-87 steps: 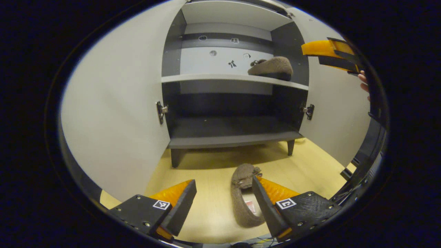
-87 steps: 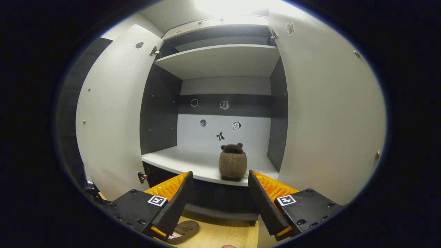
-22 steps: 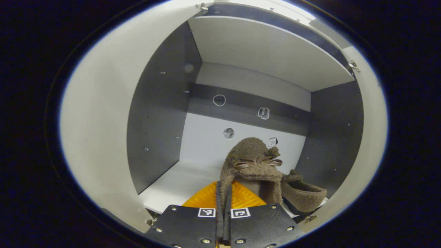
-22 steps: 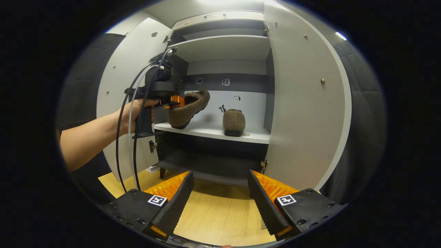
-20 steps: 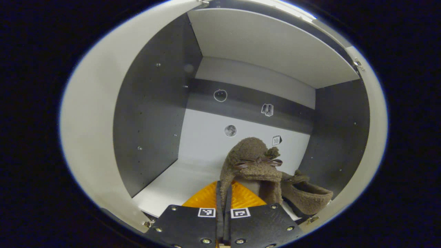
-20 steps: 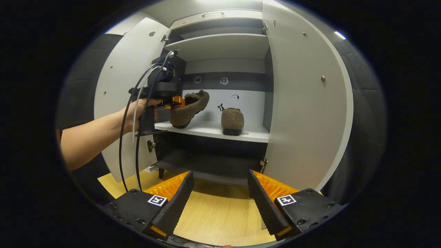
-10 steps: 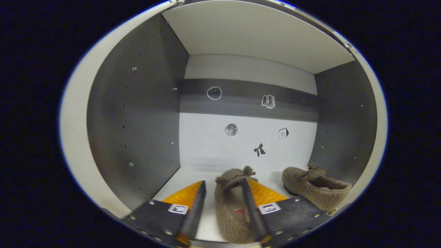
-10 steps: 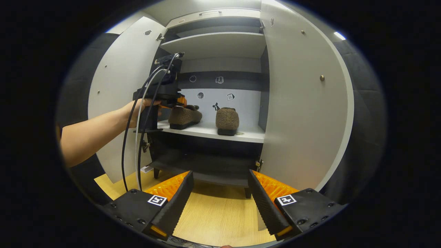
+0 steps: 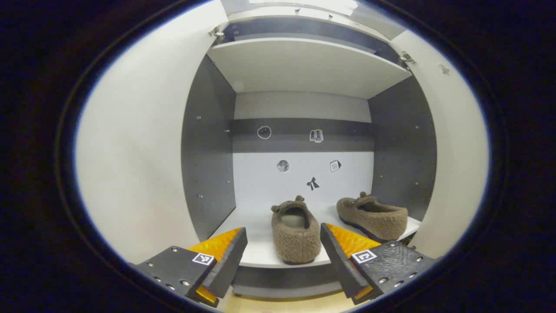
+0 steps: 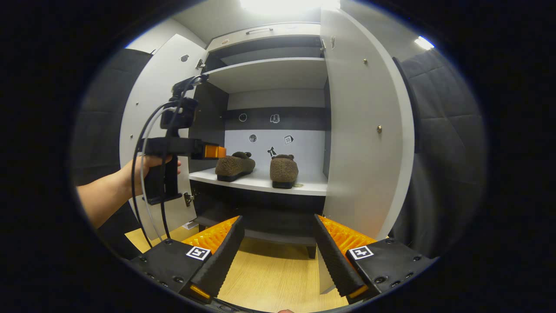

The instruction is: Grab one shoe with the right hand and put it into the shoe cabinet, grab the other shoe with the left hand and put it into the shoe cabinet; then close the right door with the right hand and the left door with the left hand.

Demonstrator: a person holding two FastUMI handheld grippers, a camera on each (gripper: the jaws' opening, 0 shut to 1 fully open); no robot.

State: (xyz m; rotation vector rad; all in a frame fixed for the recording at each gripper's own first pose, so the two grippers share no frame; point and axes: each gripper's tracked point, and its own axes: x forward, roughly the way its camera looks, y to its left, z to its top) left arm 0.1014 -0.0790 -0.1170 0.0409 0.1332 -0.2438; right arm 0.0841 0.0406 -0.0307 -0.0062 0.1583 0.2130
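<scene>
Two brown fuzzy shoes stand side by side on the white middle shelf (image 9: 260, 256) of the shoe cabinet. In the left gripper view the nearer shoe (image 9: 295, 230) points its heel at me and the other shoe (image 9: 373, 217) lies to its right. My left gripper (image 9: 282, 232) is open just in front of the shelf edge, touching neither shoe. In the right gripper view the same shoes (image 10: 234, 166) (image 10: 283, 169) sit on the shelf (image 10: 260, 182), and a hand holds the left gripper (image 10: 215, 151) left of them. My right gripper (image 10: 278, 219) is open, low and farther back, holding nothing.
Both white doors stand open: the left door (image 10: 147, 108) behind the hand and the right door (image 10: 365, 130) swung out toward me. An upper shelf (image 10: 269, 74) and a dark bottom shelf (image 10: 260, 226) flank the shoes. Wooden floor (image 10: 269, 278) lies below.
My left gripper set the shoe down on the shelf, opened and drew back out of the cabinet. The right gripper stayed open and shifted slightly rightward.
</scene>
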